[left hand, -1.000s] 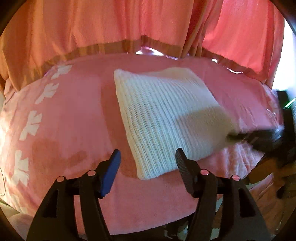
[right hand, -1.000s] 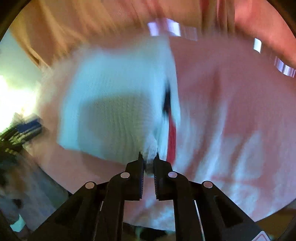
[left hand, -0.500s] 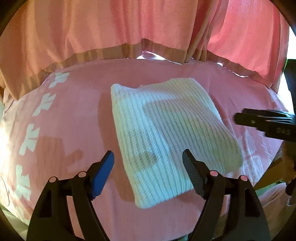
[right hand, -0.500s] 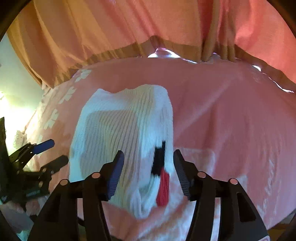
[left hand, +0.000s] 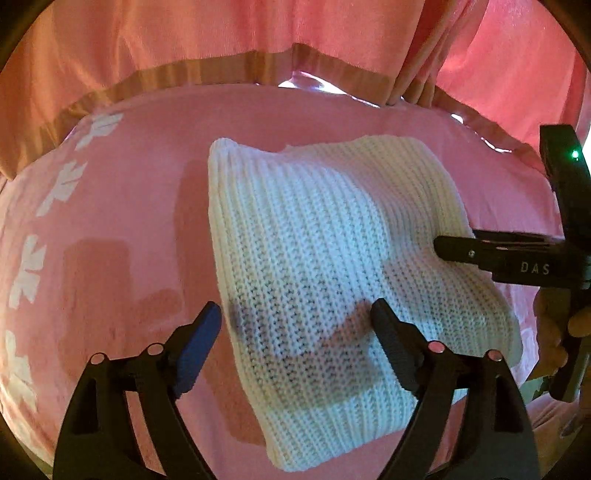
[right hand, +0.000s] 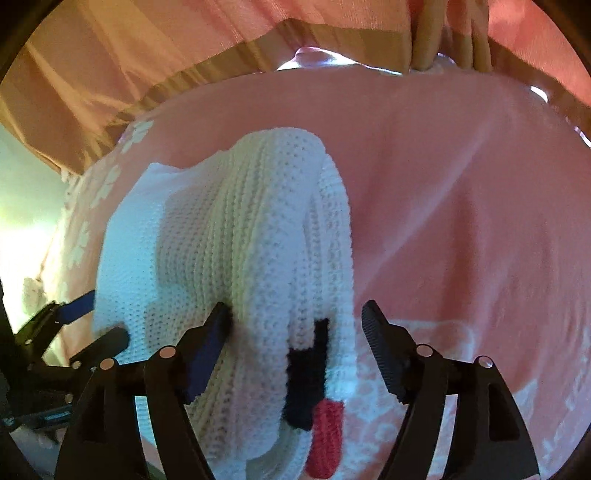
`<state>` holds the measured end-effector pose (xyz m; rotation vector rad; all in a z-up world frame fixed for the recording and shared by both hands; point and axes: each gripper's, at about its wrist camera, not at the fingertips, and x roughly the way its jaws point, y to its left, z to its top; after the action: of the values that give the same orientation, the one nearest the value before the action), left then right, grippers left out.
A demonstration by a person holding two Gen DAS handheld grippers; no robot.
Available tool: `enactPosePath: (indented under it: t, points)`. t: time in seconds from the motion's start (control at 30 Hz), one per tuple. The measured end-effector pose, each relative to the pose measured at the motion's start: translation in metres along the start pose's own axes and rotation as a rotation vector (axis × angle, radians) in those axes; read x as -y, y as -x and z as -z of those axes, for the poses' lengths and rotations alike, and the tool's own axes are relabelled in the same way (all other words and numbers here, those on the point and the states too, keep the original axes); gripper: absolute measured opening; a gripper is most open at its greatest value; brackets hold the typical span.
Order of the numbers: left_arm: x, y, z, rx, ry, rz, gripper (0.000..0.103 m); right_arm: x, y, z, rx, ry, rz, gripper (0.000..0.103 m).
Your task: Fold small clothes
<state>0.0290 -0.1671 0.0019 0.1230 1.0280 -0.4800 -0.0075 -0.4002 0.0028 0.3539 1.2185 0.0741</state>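
A folded white knitted sweater lies on the pink blanket. My left gripper hovers over its near left corner. Its jaws are opening, the knit lies beneath and between them, and the pads do not press it. In the right wrist view the sweater shows its thick folded edge with a black patch and a red patch. My right gripper straddles that edge with its jaws opening and not clamped on it. The right gripper also shows at the sweater's right side.
The blanket has white flower prints along its left side. Pink and orange curtains hang just behind the far edge. A person's hand holds the right tool. The left gripper sits at the sweater's left in the right wrist view.
The right gripper was shut on the sweater's edge and has let it go; its jaws now stand wide. The left jaws have widened and moved in over the sweater's corner.
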Motion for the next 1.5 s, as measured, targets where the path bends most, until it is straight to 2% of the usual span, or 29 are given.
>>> enactPosePath:
  t: [0.1,0.2,0.3,0.37,0.43,0.47,0.5,0.57,0.63,0.67,0.8,0.93,1.03,1.13,1.2,1.23,1.3,1.33,1.4,1.43,1.5]
  points:
    - [-0.01,0.005,-0.001,0.031,0.045,0.05,0.086,0.001,-0.001,-0.002,-0.001,-0.017,-0.05,0.072]
    - [-0.025,0.002,-0.004,0.043,0.129,0.085,0.09,0.006,-0.013,-0.001,-0.039,-0.048,-0.091,0.08]
    - [-0.032,-0.017,-0.006,-0.003,0.168,0.096,0.091,0.015,-0.027,0.0,-0.087,-0.116,-0.181,0.084]
    - [-0.036,-0.037,-0.006,-0.056,0.2,0.162,0.091,0.018,-0.031,-0.001,-0.094,-0.13,-0.206,0.084]
    - [-0.04,-0.048,-0.004,-0.081,0.243,0.224,0.091,0.018,-0.032,-0.001,-0.087,-0.137,-0.224,0.075]
    - [-0.043,-0.054,-0.004,-0.101,0.271,0.274,0.089,0.017,-0.031,0.0,-0.083,-0.139,-0.252,0.056]
    - [-0.044,-0.057,-0.004,-0.109,0.284,0.303,0.083,0.016,-0.028,0.0,-0.073,-0.147,-0.273,0.045]
    - [-0.042,-0.054,-0.008,-0.103,0.288,0.322,0.061,0.012,-0.016,0.001,-0.038,-0.12,-0.245,0.035]
    - [-0.032,-0.04,-0.013,-0.079,0.251,0.309,0.048,0.004,0.003,0.003,0.014,-0.086,-0.225,0.033]
    - [-0.025,-0.031,-0.016,-0.066,0.226,0.309,0.046,0.005,0.014,0.005,0.039,-0.093,-0.237,0.032]
    - [0.005,0.001,-0.023,-0.037,0.158,0.379,0.044,0.017,0.069,0.023,0.17,-0.123,-0.242,0.032]
    - [0.048,0.023,-0.034,-0.02,0.061,0.443,0.045,0.053,0.121,0.047,0.272,-0.181,-0.23,0.032]
    - [0.072,0.007,-0.035,-0.043,0.031,0.436,0.047,0.081,0.109,0.052,0.238,-0.26,-0.208,0.032]
    - [0.084,-0.042,-0.024,-0.138,0.041,0.391,0.048,0.103,0.067,0.056,0.104,-0.331,-0.142,0.032]
    - [0.084,-0.068,-0.013,-0.187,0.069,0.347,0.056,0.108,0.049,0.06,0.044,-0.309,-0.086,0.034]
    - [0.08,-0.075,-0.007,-0.163,0.092,0.348,0.062,0.109,0.047,0.06,0.046,-0.302,-0.086,0.034]
    - [0.077,-0.076,-0.002,-0.135,0.092,0.377,0.062,0.111,0.045,0.061,0.046,-0.299,-0.097,0.036]
    - [0.075,-0.076,-0.002,-0.134,0.095,0.389,0.06,0.116,0.043,0.062,0.045,-0.317,-0.119,0.036]
    - [0.074,-0.072,-0.003,-0.134,0.094,0.406,0.05,0.113,0.047,0.062,0.06,-0.326,-0.127,0.033]
    - [0.075,-0.066,-0.005,-0.127,0.076,0.406,0.045,0.111,0.053,0.061,0.077,-0.309,-0.115,0.032]
    - [0.079,-0.05,-0.01,-0.112,0.048,0.403,0.042,0.092,0.072,0.06,0.138,-0.267,-0.105,0.031]
